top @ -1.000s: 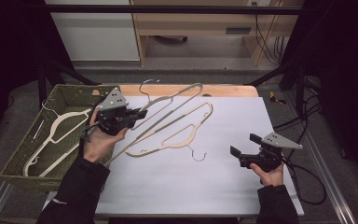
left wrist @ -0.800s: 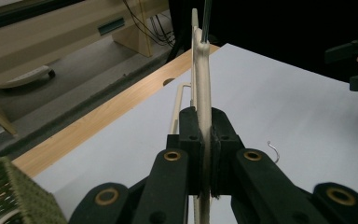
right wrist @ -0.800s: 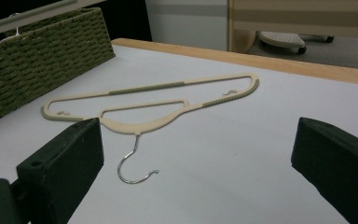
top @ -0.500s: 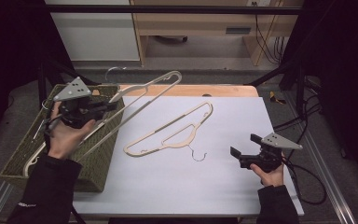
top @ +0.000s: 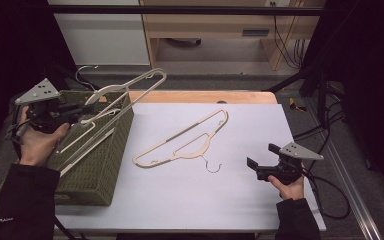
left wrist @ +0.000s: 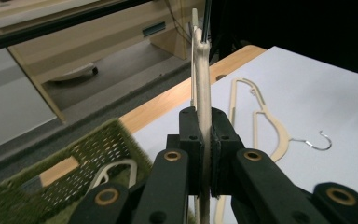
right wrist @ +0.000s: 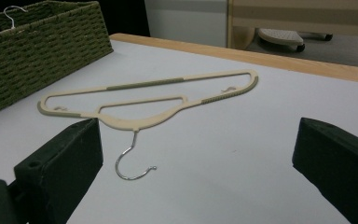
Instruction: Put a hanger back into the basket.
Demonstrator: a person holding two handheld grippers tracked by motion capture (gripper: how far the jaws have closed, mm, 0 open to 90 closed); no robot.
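My left gripper is shut on a beige hanger, held in the air over the green woven basket at the table's left. In the left gripper view the jaws clamp the hanger's flat bar edge-on. A second beige hanger with a wire hook lies flat on the white table top. My right gripper rests near the table's front right, open, its jaws pointing at that hanger; nothing is between them.
Another pale hanger lies inside the basket. A wooden strip edges the table's far side, with a desk and cables behind. Black frame bars stand at both sides. Cable trails from the right gripper off the table's right edge.
The left hand has carried its hanger leftward and slightly up, from over the table to above the basket. The right hand and the lying hanger have not moved.
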